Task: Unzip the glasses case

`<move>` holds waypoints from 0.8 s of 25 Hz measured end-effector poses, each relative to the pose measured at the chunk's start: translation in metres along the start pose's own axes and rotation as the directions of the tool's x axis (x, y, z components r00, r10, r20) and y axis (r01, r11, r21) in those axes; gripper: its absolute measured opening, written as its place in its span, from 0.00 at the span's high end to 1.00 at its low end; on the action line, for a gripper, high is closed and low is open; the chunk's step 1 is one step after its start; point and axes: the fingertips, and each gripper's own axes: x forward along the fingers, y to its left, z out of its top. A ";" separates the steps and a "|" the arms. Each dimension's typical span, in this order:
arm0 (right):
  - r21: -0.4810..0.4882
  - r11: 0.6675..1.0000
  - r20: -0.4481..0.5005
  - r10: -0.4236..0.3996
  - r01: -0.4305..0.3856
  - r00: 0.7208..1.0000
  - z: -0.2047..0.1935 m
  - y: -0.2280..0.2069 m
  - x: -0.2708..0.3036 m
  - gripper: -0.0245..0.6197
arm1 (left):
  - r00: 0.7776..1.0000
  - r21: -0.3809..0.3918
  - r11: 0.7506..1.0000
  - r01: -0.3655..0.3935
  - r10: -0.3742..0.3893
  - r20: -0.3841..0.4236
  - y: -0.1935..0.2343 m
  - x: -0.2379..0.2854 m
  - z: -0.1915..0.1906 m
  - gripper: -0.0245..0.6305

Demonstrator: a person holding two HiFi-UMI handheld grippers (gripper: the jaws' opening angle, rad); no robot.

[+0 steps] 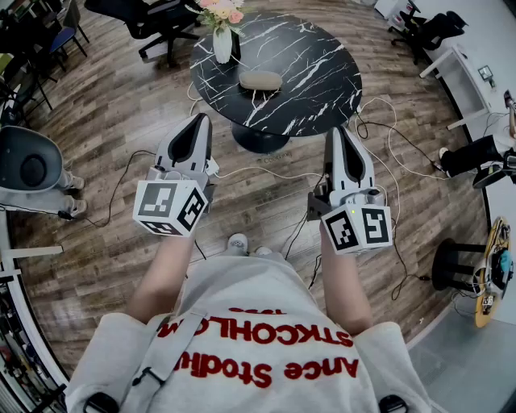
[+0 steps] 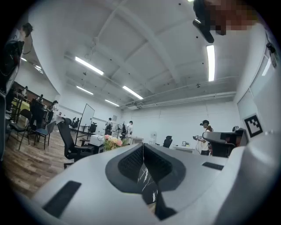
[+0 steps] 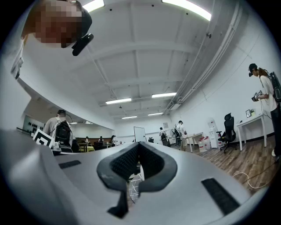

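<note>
A beige oval glasses case (image 1: 260,81) lies on the round black marble table (image 1: 314,73), beside a white vase. My left gripper (image 1: 201,121) hovers short of the table's near left edge, jaws shut and empty. My right gripper (image 1: 336,133) is held at the near right edge, also shut with nothing in it. Both are well apart from the case. In the left gripper view the closed left gripper (image 2: 142,147) points level across the room. In the right gripper view the closed right gripper (image 3: 138,145) tilts slightly up. The case is hidden in both gripper views.
A white vase with pink flowers (image 1: 222,36) stands at the table's far left. Cables (image 1: 403,153) trail over the wooden floor. A grey machine (image 1: 28,165) sits at left, office chairs (image 1: 153,20) behind, and a stool (image 1: 455,262) and white desk (image 1: 463,77) at right.
</note>
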 end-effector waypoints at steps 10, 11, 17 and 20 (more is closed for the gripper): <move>-0.002 0.999 0.016 0.052 -0.051 0.999 0.003 0.005 0.016 0.94 | 1.000 0.006 1.000 0.016 -0.016 -0.001 0.014 0.014 0.001 0.95; -0.002 0.999 0.023 0.053 -0.053 0.998 0.003 0.005 0.018 0.94 | 1.000 0.009 1.000 0.017 -0.017 -0.005 0.017 0.016 0.001 0.95; 0.021 0.999 0.022 0.048 -0.048 0.999 -0.006 -0.004 0.039 0.94 | 0.999 0.014 1.000 0.017 -0.016 -0.033 0.036 0.032 -0.007 0.95; 0.026 0.999 0.003 0.047 -0.047 0.999 -0.019 -0.015 0.057 0.94 | 0.999 0.010 1.000 0.018 -0.018 -0.043 0.043 0.049 -0.016 0.95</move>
